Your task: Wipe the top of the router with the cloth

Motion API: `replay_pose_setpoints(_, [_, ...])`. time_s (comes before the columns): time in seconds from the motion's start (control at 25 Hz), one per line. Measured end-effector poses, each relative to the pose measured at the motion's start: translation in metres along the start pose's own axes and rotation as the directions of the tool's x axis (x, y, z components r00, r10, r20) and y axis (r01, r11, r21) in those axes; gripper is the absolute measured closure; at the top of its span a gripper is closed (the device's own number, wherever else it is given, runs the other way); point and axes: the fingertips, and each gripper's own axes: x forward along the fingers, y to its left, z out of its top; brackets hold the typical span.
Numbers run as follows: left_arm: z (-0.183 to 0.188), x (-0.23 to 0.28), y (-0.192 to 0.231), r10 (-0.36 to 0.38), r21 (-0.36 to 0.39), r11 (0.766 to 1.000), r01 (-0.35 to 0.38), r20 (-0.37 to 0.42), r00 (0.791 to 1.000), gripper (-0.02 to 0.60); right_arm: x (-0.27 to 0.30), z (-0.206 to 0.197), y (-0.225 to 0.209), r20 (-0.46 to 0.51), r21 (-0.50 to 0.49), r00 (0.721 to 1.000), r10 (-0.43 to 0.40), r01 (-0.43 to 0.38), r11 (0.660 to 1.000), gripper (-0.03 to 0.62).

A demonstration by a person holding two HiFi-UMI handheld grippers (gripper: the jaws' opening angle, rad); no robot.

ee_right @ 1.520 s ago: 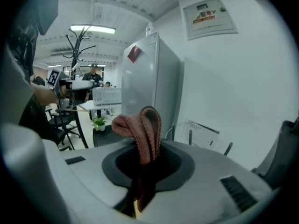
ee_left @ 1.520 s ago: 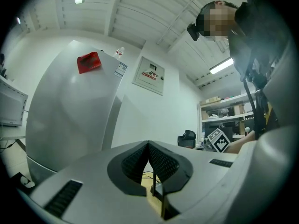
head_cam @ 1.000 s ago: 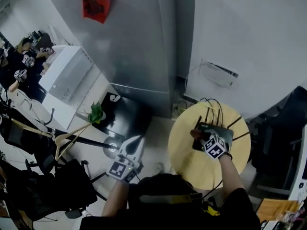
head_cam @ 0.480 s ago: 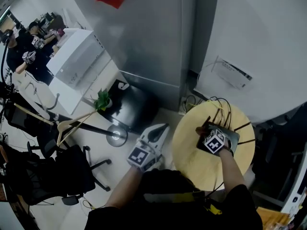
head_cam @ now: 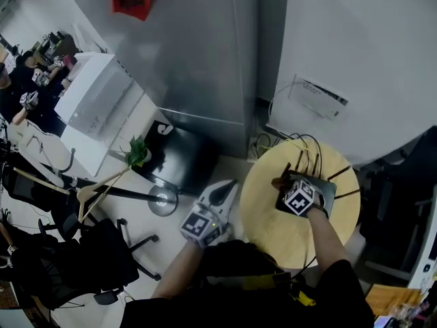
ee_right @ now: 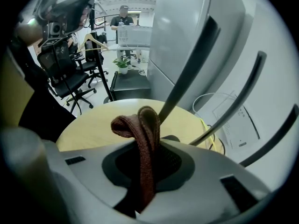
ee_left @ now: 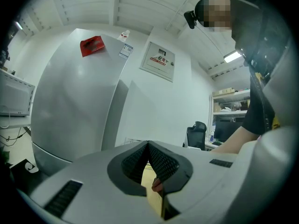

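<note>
Now the right tongs (head_cam: 285,187) sit on the router (head_cam: 325,186), clamped on the brown cloth (ee_right: 140,125), which loops up out of their tips. The router lies on the 1 o'clock part of the round worktop (head_cam: 273,234), with antennas fanned toward 12 and 3. Compared with a second ago, the right tongs have shifted only slightly over the router top, toward 10 o'clock. That reads as a short wipe stroke in progress. The left tongs (head_cam: 223,191) have come up from 7 o'clock to just beside the worktop's 9 o'clock edge. Their tips are pressed together with nothing held, well apart from the router. Judgement: wiping is under way, and the 3 o'clock side is probably not yet covered. The cables (head_cam: 300,142) at 12 could snag.
</note>
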Motion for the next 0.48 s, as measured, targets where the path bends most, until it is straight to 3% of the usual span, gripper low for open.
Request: replay_pose_setpoints(0.48, [0.009, -0.003, -0.004, -0.053, -0.014, 0.998, 0.054, 0.040, 0.998, 0.589, -0.026, 0.012, -0.016, 0.066, 0.051, 0.997, -0.044, 0.041, 0.998, 0.531])
